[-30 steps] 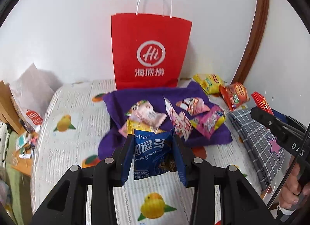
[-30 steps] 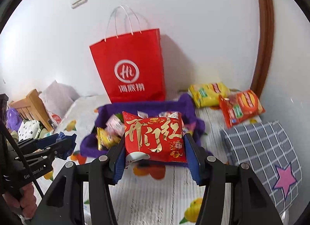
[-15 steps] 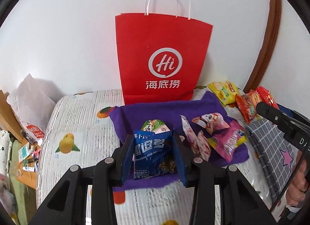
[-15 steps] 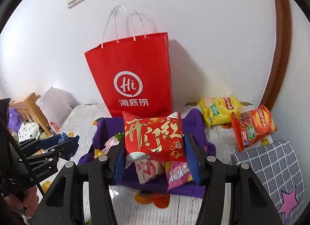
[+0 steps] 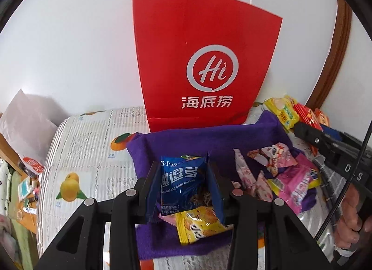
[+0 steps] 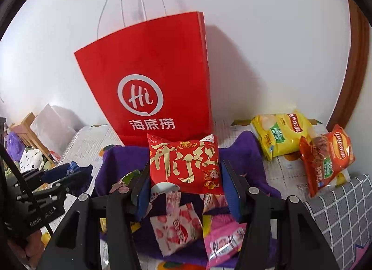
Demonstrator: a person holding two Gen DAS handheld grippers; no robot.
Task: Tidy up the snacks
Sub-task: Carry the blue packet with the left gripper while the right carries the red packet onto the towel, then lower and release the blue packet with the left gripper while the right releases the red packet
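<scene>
My left gripper [image 5: 183, 177] is shut on a blue chocolate-chip cookie packet [image 5: 182, 178] and holds it above the purple cloth [image 5: 186, 139]. My right gripper [image 6: 184, 170] is shut on a red packet with gold characters [image 6: 184, 165], also above the purple cloth [image 6: 246, 153]. A red paper bag with white handles [image 5: 204, 65] stands upright against the wall just behind the cloth; it also shows in the right wrist view [image 6: 151, 88]. Several pink, white and yellow snack packets [image 5: 279, 172] lie on the cloth.
A yellow chip bag [image 6: 281, 132] and an orange-red chip bag [image 6: 325, 160] lie right of the cloth. A grey checked cushion [image 6: 341, 211] is at the right. The bed sheet with fruit print [image 5: 81, 165] extends left. Clutter and a white bag [image 5: 25, 121] sit at the far left.
Both grippers have moved forward toward the red bag with their packets, and the bag looms larger. Both grips are unchanged.
</scene>
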